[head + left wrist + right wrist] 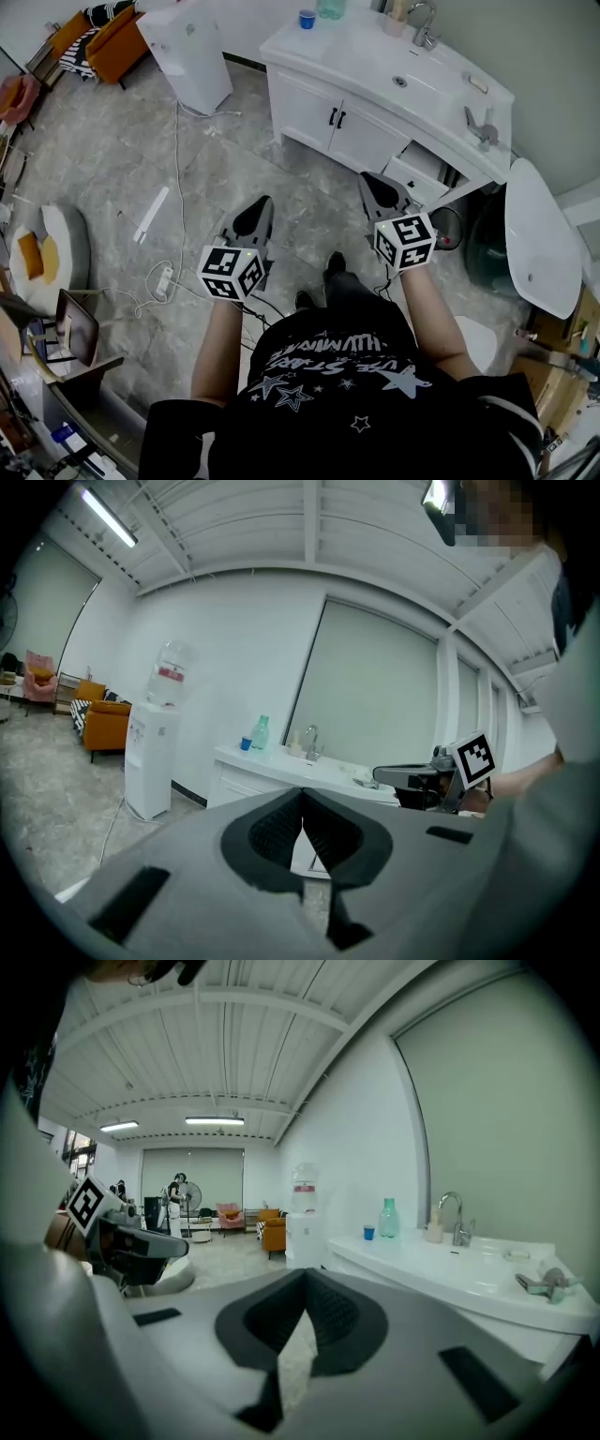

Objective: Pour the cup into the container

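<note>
Vanity countertop (375, 58) with blue cup (307, 19), well apart from closed fingers (253, 219)

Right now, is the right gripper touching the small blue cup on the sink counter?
Apart. In the head view the blue cup sits at the far edge of the counter; the right gripper hangs in front of the cabinet.

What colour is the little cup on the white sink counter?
Blue. The cup shows best in the head view.
</note>
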`<move>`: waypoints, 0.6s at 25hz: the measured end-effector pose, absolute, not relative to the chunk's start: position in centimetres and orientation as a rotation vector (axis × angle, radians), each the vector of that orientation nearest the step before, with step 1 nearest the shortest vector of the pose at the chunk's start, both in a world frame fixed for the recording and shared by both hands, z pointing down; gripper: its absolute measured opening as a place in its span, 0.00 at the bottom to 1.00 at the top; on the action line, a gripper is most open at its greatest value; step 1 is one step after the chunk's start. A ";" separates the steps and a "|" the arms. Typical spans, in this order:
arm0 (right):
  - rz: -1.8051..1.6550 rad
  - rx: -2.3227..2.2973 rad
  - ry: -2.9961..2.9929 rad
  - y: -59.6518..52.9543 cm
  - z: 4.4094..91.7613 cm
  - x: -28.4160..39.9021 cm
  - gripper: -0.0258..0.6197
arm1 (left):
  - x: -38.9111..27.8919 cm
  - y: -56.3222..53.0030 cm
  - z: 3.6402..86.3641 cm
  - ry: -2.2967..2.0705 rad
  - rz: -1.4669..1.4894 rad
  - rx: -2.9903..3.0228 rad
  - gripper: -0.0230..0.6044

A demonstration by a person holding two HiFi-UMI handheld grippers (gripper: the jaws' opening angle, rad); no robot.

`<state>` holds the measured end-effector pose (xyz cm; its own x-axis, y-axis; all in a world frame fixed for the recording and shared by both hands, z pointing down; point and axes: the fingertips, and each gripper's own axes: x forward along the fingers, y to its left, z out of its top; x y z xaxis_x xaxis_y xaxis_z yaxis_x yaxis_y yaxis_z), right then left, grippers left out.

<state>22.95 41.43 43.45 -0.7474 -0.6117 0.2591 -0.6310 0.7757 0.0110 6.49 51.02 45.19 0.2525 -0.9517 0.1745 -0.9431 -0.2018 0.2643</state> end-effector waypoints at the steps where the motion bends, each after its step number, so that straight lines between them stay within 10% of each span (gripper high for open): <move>1: 0.113 0.973 -2.721 41.0 43.5 22.7 0.05 | 6.2 50.8 45.3 -1.750 -0.039 2.212 0.06; 7: 0.096 1.021 -2.754 36.8 43.2 20.6 0.05 | 3.7 48.4 45.2 -1.803 -0.038 2.181 0.06; 9: 0.125 1.006 -2.772 35.1 43.4 19.7 0.23 | 2.7 47.4 45.2 -1.823 -0.033 2.169 0.06; 15: 0.155 0.973 -2.773 29.8 44.1 16.7 0.36 | -0.2 43.4 45.5 -1.865 -0.019 2.120 0.06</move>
<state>16.71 29.77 44.09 -0.7637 -0.6068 0.2206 -0.6276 0.7778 -0.0333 -0.25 43.42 45.54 0.1494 -0.9690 0.1969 -0.9648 -0.0993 0.2434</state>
